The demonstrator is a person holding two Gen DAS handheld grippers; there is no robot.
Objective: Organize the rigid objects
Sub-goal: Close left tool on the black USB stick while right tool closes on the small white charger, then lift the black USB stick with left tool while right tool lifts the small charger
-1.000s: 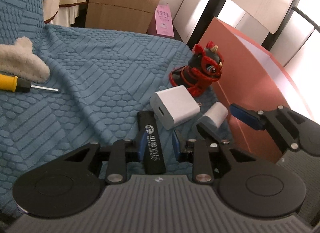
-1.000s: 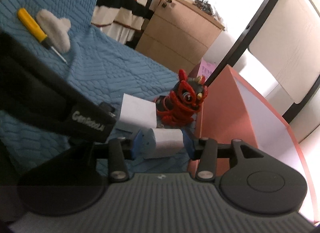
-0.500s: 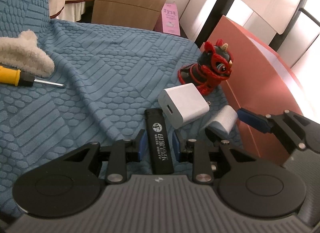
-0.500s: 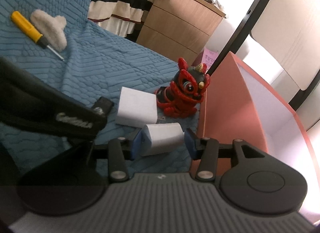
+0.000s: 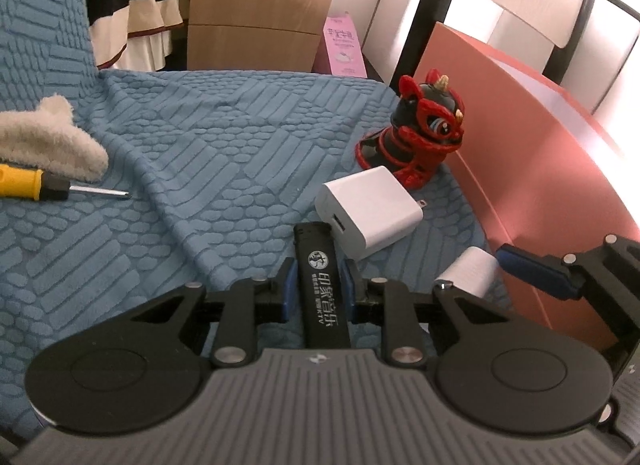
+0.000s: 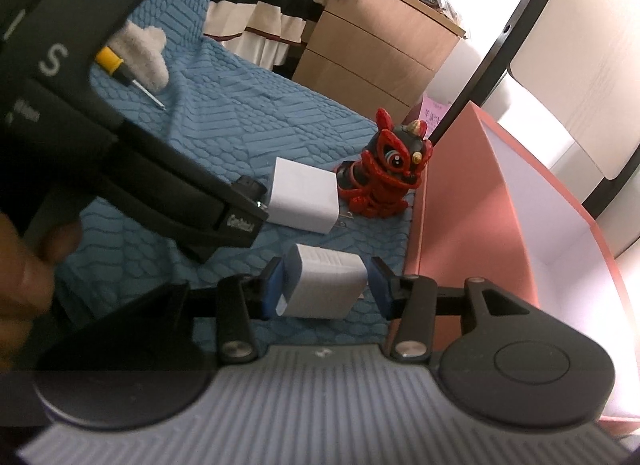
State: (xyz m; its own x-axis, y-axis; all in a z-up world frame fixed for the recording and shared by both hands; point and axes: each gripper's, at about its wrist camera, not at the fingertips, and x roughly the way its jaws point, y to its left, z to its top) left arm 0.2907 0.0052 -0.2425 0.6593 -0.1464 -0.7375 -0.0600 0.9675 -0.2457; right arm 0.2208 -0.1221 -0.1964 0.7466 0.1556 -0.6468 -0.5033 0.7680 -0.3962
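My left gripper (image 5: 318, 285) is shut on a black lighter (image 5: 322, 285) with white print, held just above the blue cloth. My right gripper (image 6: 326, 285) has its jaws around a small white charger (image 6: 322, 285); a slight gap shows at the right pad. It also shows in the left wrist view (image 5: 470, 271), beside the right gripper's blue pad (image 5: 534, 271). A bigger white charger (image 5: 368, 211) (image 6: 304, 195) lies on the cloth. A red and black lion figurine (image 5: 420, 137) (image 6: 384, 179) stands by the pink box (image 5: 540, 169) (image 6: 472, 225).
A yellow-handled screwdriver (image 5: 44, 187) (image 6: 120, 69) and a fluffy white cloth piece (image 5: 44, 137) (image 6: 142, 51) lie far left on the blue textured cover (image 5: 224, 137). A wooden drawer unit (image 6: 372, 45) and a small pink carton (image 5: 344, 45) stand behind.
The left gripper has closed in on the black lighter and lifted slightly. The right gripper has stayed around the small white charger and drawn back a little from the figurine.
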